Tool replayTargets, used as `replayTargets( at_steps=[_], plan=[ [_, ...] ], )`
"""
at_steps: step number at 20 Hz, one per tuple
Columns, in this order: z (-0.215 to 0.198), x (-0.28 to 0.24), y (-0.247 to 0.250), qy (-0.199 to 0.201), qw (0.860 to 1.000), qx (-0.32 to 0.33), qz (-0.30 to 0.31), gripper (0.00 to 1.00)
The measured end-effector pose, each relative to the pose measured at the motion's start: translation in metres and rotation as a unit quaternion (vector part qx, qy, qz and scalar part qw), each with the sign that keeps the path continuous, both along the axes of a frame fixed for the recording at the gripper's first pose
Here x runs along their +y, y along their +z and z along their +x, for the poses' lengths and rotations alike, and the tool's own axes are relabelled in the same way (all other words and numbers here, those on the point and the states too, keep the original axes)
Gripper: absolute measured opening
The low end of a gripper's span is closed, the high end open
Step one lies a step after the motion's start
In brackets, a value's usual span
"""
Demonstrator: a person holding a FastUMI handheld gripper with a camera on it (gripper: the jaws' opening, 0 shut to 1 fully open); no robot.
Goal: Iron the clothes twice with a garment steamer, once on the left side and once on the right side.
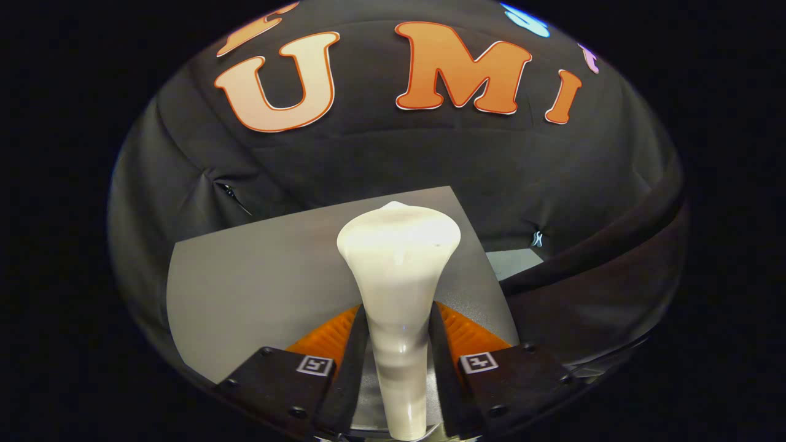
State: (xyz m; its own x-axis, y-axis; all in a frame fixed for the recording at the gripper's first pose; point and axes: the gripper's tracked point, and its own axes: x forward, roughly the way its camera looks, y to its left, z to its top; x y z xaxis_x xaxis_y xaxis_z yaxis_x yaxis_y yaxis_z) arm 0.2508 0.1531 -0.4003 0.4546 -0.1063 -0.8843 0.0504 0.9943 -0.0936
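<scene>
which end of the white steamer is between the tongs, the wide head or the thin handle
The thin handle of the glossy white plastic garment steamer: the tongs press it from both sides, while the wide head flares beyond them.

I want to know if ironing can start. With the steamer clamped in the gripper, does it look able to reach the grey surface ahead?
Probably yes. The gripper is shut on the white garment steamer, whose head rises beyond the fingers over the grey surface. Nothing stands between the two.
</scene>
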Motion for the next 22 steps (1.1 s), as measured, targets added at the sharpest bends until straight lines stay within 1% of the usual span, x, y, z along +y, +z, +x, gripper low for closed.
replayTargets(
  at_steps=[3, 5, 7, 9, 10, 12, 14, 17, 20, 22],
  plan=[
    [-0.006, -0.007, 0.008, -0.011, 1.000, -0.016, -0.004, 0.54],
    [-0.006, -0.010, 0.015, -0.018, 0.999, -0.040, 0.003, 0.47],
    [-0.010, -0.007, 0.034, -0.004, 0.998, -0.068, 0.008, 0.47],
    [-0.015, 0.007, 0.059, 0.021, 0.993, -0.109, 0.030, 0.47],
    [-0.020, 0.015, 0.074, 0.032, 0.990, -0.133, 0.033, 0.47],
    [-0.044, 0.020, 0.105, 0.058, 0.982, -0.177, 0.022, 0.46],
    [-0.065, 0.029, 0.133, 0.074, 0.973, -0.217, 0.029, 0.46],
    [-0.106, 0.038, 0.169, 0.100, 0.961, -0.253, 0.043, 0.46],
    [-0.147, 0.037, 0.212, 0.105, 0.943, -0.308, 0.064, 0.46],
    [-0.174, 0.025, 0.244, 0.101, 0.931, -0.346, 0.060, 0.46]
  ],
)
